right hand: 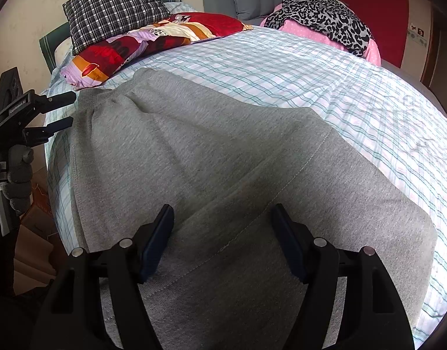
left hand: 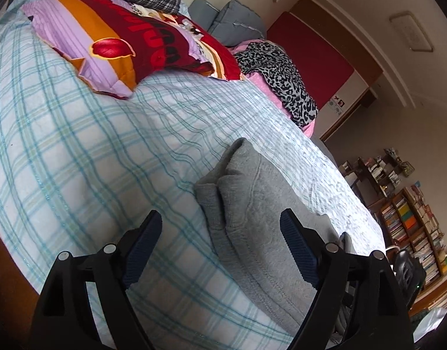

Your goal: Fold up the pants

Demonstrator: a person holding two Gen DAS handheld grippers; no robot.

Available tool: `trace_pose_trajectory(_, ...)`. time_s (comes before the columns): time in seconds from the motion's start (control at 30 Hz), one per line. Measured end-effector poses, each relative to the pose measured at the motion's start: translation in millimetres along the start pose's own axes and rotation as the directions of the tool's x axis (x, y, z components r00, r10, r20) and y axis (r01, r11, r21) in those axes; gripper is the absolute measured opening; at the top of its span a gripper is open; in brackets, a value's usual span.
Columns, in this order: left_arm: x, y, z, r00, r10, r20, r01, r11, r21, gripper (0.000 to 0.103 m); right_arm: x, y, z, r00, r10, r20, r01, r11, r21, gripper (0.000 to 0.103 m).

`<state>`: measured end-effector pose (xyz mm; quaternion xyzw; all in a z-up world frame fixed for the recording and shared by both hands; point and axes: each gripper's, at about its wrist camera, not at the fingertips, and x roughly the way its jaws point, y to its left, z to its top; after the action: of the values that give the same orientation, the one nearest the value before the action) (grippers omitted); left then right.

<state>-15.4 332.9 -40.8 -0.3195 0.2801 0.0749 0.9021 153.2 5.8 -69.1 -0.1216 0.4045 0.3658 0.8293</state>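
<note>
We see even, soft daylight in both views, bright on the pale blue-and-white checked bedsheet [right hand: 281, 67], which nearly washes out at the right of the right wrist view. Shadows are faint: a dim patch lies on the grey knit pants [right hand: 211, 157] just ahead of the black two-finger right tool [right hand: 222, 234]. Fisheye bending curves the bed and darkens the corners. The left wrist view is tilted, its colourful bookshelf [left hand: 413, 221] soft at the edge.
</note>
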Motion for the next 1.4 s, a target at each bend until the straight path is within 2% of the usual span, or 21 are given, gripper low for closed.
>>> trace_pose_trajectory(0.2, 39.6, -17.0, -1.5, 0.997, 0.049, -0.066, -0.046, 0.998, 0.052, 0.083, -2.5, -0.1, 0.0, 1.0, -0.005, 0.008, 0.005, 1.0, -0.004, 0.071)
trace_pose_trajectory(0.4, 60.9, -20.9, 8.8, 0.994, 0.048, -0.093, -0.042, 0.997, 0.065, 0.083, -2.1, 0.0, -0.6, 1.0, -0.002, 0.018, 0.002, 1.0, -0.001, 0.071)
trace_pose_trajectory(0.47, 67.6, -22.8, 12.6, 0.993, 0.051, -0.106, -0.045, 0.997, 0.063, 0.072, -2.0, -0.1, -0.5, 1.0, -0.001, 0.021, 0.001, 1.0, 0.002, 0.071)
trace_pose_trajectory(0.5, 70.0, -22.9, 13.8, 0.992, 0.056, -0.109, -0.05, 0.997, 0.056, 0.07, -1.8, 0.1, -0.6, 1.0, -0.001, 0.022, 0.001, 1.0, 0.002, 0.071)
trace_pose_trajectory(0.6, 74.1, -23.2, 17.5, 0.992, 0.063, -0.112, -0.059, 0.998, 0.035, 0.045, -1.7, 0.5, -1.2, 1.0, -0.003, 0.023, 0.003, 1.0, 0.001, 0.071)
trace_pose_trajectory(0.63, 74.1, -22.6, 18.0, 0.992, 0.063, -0.112, -0.061, 0.998, 0.025, 0.04, -1.7, 0.4, -1.3, 1.0, -0.003, 0.024, 0.003, 1.0, 0.001, 0.071)
trace_pose_trajectory(0.67, 73.5, -22.5, 18.6, 0.993, 0.047, -0.113, -0.046, 0.999, 0.013, 0.029, -1.8, 0.4, -1.3, 1.0, -0.002, 0.023, 0.002, 1.0, 0.002, 0.071)
trace_pose_trajectory(0.77, 70.5, -27.8, 20.7, 0.994, 0.025, -0.104, -0.024, 1.0, 0.013, 0.021, -1.9, 0.3, -1.3, 1.0, -0.003, 0.024, 0.003, 1.0, 0.001, 0.071)
trace_pose_trajectory(0.93, 58.4, -48.1, 25.5, 0.998, 0.017, -0.064, -0.013, 0.998, 0.059, 0.02, -12.4, -1.8, -0.1, 0.998, 0.004, 0.056, -0.005, 1.0, 0.018, 0.071)
trace_pose_trajectory(1.13, 39.4, -93.1, 28.1, 1.0, 0.006, -0.007, -0.004, 0.984, 0.178, 0.019, -51.1, -11.2, 0.1, 0.985, 0.018, 0.172, -0.027, 0.998, 0.051, 0.071)
trace_pose_trajectory(1.27, 30.1, -134.2, 23.6, 0.999, -0.04, 0.003, 0.037, 0.962, 0.272, 0.02, -73.3, -28.4, -11.6, 0.977, -0.017, 0.213, -0.004, 0.995, 0.1, 0.071)
trace_pose_trajectory(1.4, 24.8, -183.0, 8.1, 0.996, -0.092, -0.011, 0.09, 0.918, 0.386, 0.019, -91.6, -49.8, -31.9, 0.971, -0.035, 0.236, -0.009, 0.983, 0.181, 0.071)
